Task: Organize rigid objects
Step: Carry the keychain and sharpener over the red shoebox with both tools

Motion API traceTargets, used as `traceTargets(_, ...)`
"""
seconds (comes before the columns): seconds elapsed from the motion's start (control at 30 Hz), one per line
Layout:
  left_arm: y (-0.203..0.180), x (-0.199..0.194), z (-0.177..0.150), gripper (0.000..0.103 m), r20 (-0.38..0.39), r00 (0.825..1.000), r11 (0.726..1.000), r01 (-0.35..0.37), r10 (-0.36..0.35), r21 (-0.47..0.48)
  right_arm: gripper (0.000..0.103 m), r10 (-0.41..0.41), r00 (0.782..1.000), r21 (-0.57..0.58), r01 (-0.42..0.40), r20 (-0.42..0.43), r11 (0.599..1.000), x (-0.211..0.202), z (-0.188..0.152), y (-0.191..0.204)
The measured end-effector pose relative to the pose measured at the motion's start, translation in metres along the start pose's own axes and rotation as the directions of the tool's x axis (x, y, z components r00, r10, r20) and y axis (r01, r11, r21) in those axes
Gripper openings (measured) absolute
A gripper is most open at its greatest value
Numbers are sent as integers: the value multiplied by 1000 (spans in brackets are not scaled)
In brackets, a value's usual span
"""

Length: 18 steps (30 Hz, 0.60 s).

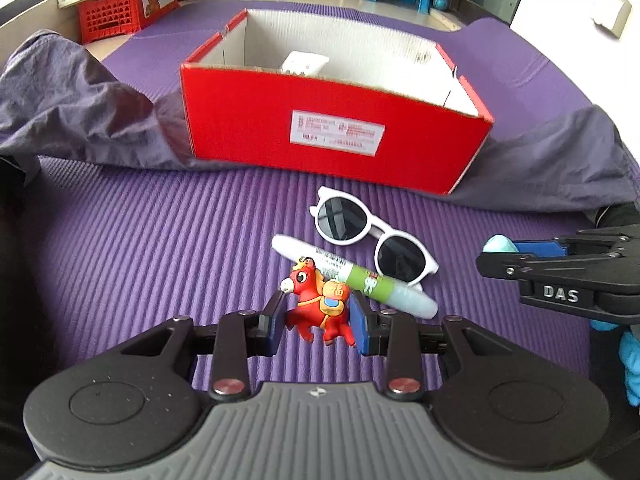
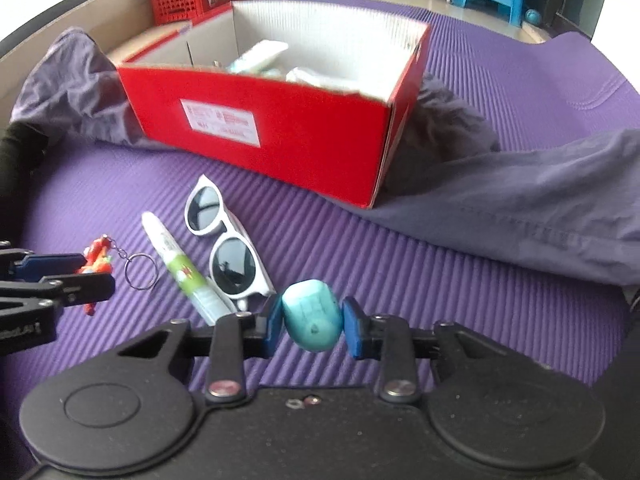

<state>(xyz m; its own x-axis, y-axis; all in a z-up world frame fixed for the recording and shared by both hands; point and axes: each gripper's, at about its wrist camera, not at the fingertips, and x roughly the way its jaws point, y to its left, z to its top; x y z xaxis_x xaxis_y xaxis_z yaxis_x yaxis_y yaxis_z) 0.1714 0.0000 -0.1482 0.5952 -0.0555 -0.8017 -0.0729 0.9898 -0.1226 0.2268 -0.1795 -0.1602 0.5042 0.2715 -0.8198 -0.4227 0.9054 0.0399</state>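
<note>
On the purple ribbed mat [image 1: 120, 264] the open red cardboard box [image 1: 332, 140] sits partly on a grey-purple cloth [image 1: 72, 112], and it already holds some pale items: a white packet [image 1: 300, 62] shows over its near wall in the left wrist view, and the right wrist view shows at least two whitish pieces inside, too blurred to name. So part of the sorting looks done.

Still out on the mat, just in front of the box, lie the white-framed sunglasses [image 1: 372, 236] and, touching them, a white and green marker pen [image 1: 356, 280].

Two smaller things are in hand and not yet boxed. The left gripper [image 1: 318, 320] is clamped on a red toy horse keychain [image 1: 320, 304], whose ring [image 2: 140, 272] dangles free. The right gripper [image 2: 312, 322] is clenched on a teal egg-shaped object [image 2: 313, 316], held clear of the mat.

By this reckoning, four things remain to go in: the two that are gripped, then the sunglasses and pen.
</note>
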Motion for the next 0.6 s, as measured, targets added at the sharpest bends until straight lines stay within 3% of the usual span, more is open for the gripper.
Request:
traceTargets(0.33, 7, -35, 49, 33, 40, 996, 996, 75, -74, -37, 31, 13, 995, 19, -15, 102, 1000, -58, 40, 4)
traceTargets(0.6, 7, -61, 102, 33, 124, 989, 997, 76, -76, 1, 31, 5, 985, 25, -9, 170, 1000, -82, 81, 3)
